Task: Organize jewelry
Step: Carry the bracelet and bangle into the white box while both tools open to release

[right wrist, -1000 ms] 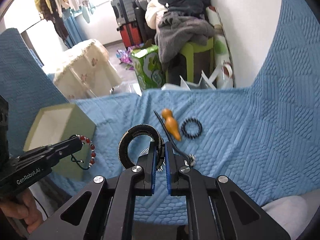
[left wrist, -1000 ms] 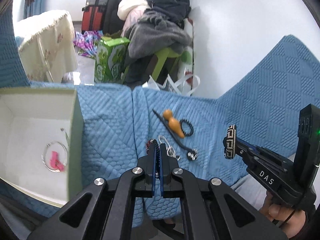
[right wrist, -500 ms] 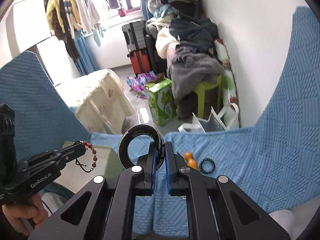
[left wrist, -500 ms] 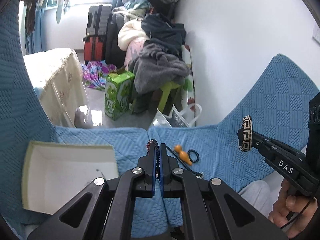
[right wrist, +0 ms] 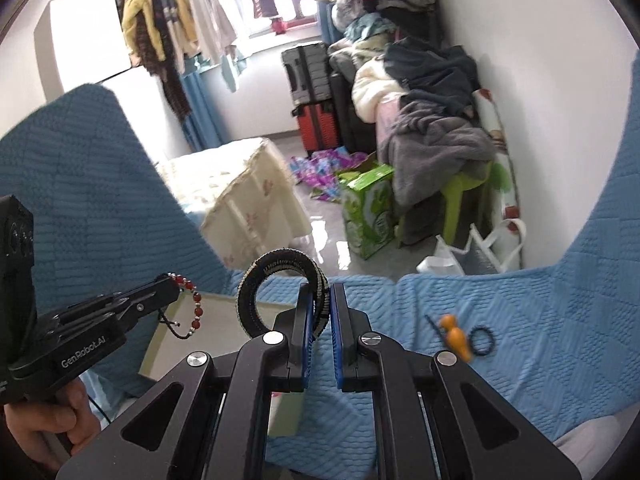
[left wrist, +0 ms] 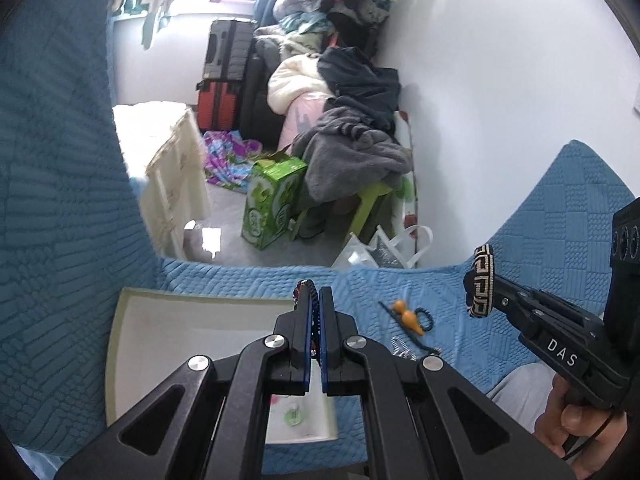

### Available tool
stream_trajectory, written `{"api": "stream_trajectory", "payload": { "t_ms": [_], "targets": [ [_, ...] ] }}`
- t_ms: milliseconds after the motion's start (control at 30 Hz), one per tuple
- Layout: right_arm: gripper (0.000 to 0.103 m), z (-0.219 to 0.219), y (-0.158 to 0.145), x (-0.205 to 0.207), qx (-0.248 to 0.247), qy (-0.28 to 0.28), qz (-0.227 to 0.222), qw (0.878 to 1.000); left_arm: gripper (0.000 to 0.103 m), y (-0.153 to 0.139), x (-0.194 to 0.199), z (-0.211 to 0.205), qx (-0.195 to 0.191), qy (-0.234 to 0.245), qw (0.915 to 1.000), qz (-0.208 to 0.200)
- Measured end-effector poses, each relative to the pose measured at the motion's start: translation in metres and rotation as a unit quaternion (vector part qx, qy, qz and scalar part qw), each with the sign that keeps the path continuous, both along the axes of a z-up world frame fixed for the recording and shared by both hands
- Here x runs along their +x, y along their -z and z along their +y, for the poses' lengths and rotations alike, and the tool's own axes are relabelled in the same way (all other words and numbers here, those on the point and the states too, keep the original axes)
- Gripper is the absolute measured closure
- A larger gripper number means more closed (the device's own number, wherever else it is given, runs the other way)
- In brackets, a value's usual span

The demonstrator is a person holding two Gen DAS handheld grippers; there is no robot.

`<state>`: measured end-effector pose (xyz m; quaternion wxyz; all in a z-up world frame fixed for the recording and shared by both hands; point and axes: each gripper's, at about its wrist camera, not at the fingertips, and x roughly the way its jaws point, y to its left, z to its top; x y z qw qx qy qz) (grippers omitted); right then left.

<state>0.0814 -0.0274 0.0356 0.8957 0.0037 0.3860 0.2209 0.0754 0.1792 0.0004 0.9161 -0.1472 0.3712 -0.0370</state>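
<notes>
Red-beaded bracelet (right wrist: 191, 303), black-and-cream key-patterned bangle (left wrist: 481, 287), blue quilted cover (left wrist: 248, 276)

the open box (left wrist: 120, 344) lay uncovered from above, its white floor mostly bare. on the blue bedcover (right wrist: 540, 320) to its right, an orange gourd charm (right wrist: 454, 334) and black bead ring (right wrist: 482, 340) took a small patch, with open cover around them.

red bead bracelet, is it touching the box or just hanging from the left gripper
Apart. The right wrist view shows the red bead bracelet dangling from the left gripper, shut on it, in the air above the open box.
</notes>
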Motion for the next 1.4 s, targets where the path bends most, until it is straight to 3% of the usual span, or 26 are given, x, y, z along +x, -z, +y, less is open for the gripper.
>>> {"api": "stream_trajectory", "payload": {
  "t_ms": [400,700,900,1133,1167,1200,1233,1267,1300,1400],
  "targets": [
    [0.096,0.061,0.071,-0.005,-0.029,-0.037,0.061,0.997,0.102,0.068,-0.001,0.050,-0.025,-0.005,0.9981,0.055],
    [0.096,0.081,0.126,-0.006,-0.058,-0.041,0.120,0.990,0.102,0.116,0.007,0.057,-0.026,-0.001,0.9948,0.098],
    [0.096,0.083,0.136,-0.008,-0.064,-0.046,0.130,0.988,0.101,0.124,0.008,0.055,-0.017,-0.002,0.9941,0.107],
    [0.093,0.081,0.127,-0.005,-0.052,-0.053,0.128,0.989,0.099,0.105,0.004,0.062,-0.002,-0.036,0.9941,0.102],
    [0.090,0.079,0.124,-0.005,-0.049,-0.056,0.125,0.989,0.096,0.102,0.004,0.062,-0.007,-0.036,0.9943,0.100],
    [0.084,0.079,0.121,-0.005,-0.048,-0.058,0.122,0.990,0.078,0.097,0.002,0.062,-0.012,-0.037,0.9948,0.094],
    [0.081,0.078,0.118,-0.004,-0.048,-0.061,0.118,0.990,0.044,0.093,0.002,0.062,-0.010,-0.040,0.9950,0.091],
    [0.079,0.075,0.114,-0.005,-0.046,-0.060,0.113,0.991,0.030,0.087,-0.001,0.061,-0.003,-0.046,0.9953,0.085],
    [0.079,0.073,0.110,-0.005,-0.042,-0.059,0.108,0.991,0.025,0.082,-0.004,0.060,0.000,-0.049,0.9959,0.076],
    [0.079,0.062,0.094,-0.005,-0.034,-0.059,0.093,0.993,0.025,0.063,-0.012,0.056,0.004,-0.055,0.9969,0.056]
  ]
}}
